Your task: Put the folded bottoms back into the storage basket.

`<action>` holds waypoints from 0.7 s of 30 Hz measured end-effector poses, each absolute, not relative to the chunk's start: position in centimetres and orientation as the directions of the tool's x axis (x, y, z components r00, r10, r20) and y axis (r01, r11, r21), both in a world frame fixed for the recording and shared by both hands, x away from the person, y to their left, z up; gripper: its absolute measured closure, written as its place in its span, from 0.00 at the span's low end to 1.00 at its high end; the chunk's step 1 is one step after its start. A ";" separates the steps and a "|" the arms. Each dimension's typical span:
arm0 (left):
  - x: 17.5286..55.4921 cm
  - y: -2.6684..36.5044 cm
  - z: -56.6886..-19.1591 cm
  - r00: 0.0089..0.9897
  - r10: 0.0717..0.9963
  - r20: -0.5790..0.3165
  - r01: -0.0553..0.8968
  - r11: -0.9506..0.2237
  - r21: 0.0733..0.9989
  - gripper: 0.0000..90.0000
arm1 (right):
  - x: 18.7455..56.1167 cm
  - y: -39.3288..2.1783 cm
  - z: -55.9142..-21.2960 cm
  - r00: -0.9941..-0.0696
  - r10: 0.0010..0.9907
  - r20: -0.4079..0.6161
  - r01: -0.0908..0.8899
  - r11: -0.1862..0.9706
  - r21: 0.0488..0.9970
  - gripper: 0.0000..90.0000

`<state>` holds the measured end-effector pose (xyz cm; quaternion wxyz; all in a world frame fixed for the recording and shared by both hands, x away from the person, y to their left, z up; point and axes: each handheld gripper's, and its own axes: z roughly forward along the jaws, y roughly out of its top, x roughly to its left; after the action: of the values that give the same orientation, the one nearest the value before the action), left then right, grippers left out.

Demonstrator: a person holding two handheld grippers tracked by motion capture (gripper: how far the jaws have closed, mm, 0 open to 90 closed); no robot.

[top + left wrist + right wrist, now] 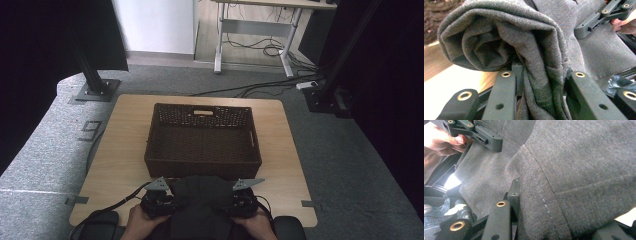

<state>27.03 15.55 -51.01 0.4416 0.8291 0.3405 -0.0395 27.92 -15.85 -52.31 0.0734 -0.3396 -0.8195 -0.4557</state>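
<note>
Grey cloth (541, 50) fills the space between the left gripper's (541, 95) black fingers (504, 100), a thick bunched fold of it pinched tight there, and the right gripper (541, 220) has closed its own fingers (499, 220) on a seamed edge of the same garment. From above, it sits as a dark heap (200, 205) on the near edge of the desk (125, 150), just in front of the woven basket (202, 137), with one gripper at each side of it. It looks like a soft, limp, fairly light knit or brushed fabric: it will sag and drape between the two holds rather than keep any shape, and loose folds could slip out of a shallow pinch. Holding it by doubled folds or by the stitched seam, as here, seems the surest grip. Its colour is a heathered charcoal grey, matt, with a row of pale stitching along one seam and a rolled, tube-like opening, perhaps a sleeve or leg.
</note>
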 end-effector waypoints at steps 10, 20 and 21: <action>26.8 16.0 -48.6 0.787 0.505 -0.353 0.560 -0.346 0.753 0.77 | 27.5 -16.2 -50.1 -0.786 0.474 0.396 0.575 0.327 0.750 0.67; 27.4 16.0 -44.9 0.815 0.498 -0.296 0.497 -0.339 0.799 0.77 | 27.9 -16.3 -46.1 -0.814 0.474 0.335 0.514 0.322 0.795 0.67; 27.5 16.0 -44.6 0.816 0.499 -0.292 0.494 -0.340 0.800 0.77 | 28.0 -16.3 -45.8 -0.815 0.476 0.330 0.510 0.320 0.798 0.67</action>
<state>27.52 15.98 -44.62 0.4878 0.8186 0.3033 0.0026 27.98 -16.32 -45.77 0.0170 -0.3035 -0.8124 -0.4977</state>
